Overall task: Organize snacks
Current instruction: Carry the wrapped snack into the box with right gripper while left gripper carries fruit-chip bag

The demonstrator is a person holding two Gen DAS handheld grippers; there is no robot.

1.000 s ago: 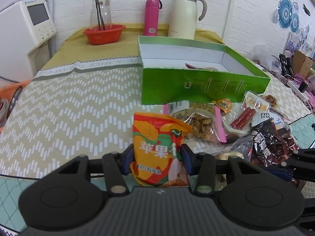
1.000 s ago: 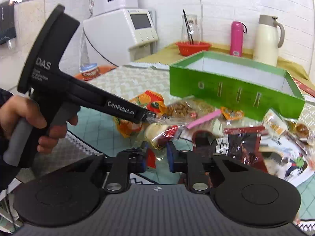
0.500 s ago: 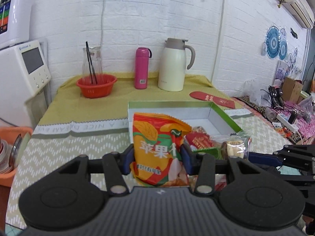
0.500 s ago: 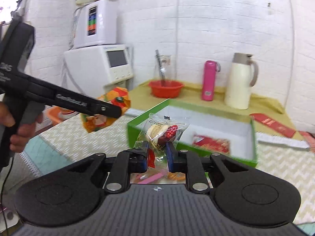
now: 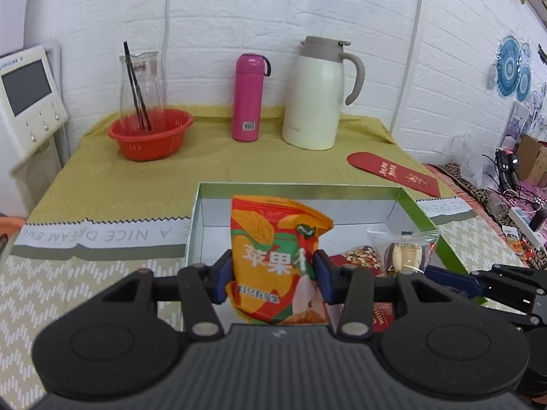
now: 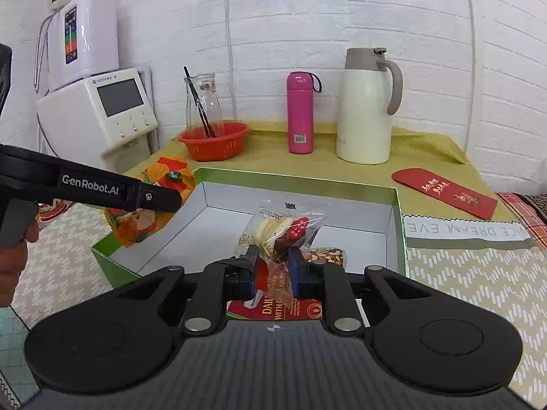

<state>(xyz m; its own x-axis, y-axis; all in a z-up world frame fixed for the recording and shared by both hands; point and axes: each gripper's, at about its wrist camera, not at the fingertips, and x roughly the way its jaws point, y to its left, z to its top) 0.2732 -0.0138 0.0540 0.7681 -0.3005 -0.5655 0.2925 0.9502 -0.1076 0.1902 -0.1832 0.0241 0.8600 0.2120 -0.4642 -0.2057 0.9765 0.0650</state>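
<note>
Nearest the left wrist camera, we see the left tool [image 5: 272,278] pinching an orange apple-chip bag [image 5: 277,259] between its blue pads, the bag upright with its top above the near edge of the green box [image 5: 432,227]. From the right wrist camera the same bag [image 6: 150,205] hangs over the box's left wall, clamped in the left tool's black fingers [image 6: 160,200].

The right tool [image 6: 273,270] is pressed onto a clear-wrapped pastry packet [image 6: 282,230], gripping its lower end. The packet stands tilted over the box interior. In the left view this packet [image 5: 403,251] sits at the right side of the box, with the right tool's fingers [image 5: 448,278] reaching in from the right.

Below the right tool, inside the box, we note a red nut packet [image 6: 301,307] lying flat on the white floor [image 6: 212,229].

Past the box on the surface, a red envelope [image 6: 444,188] lies on the yellow cloth [image 6: 420,150]. Farther back stand an orange colander [image 6: 213,140] holding a glass carafe [image 6: 203,102], a pink flask [image 6: 300,112] and a cream thermal jug [image 6: 367,109], all near the white brick wall [image 6: 307,17]. A white appliance [image 6: 99,109] sits at far left.
</note>
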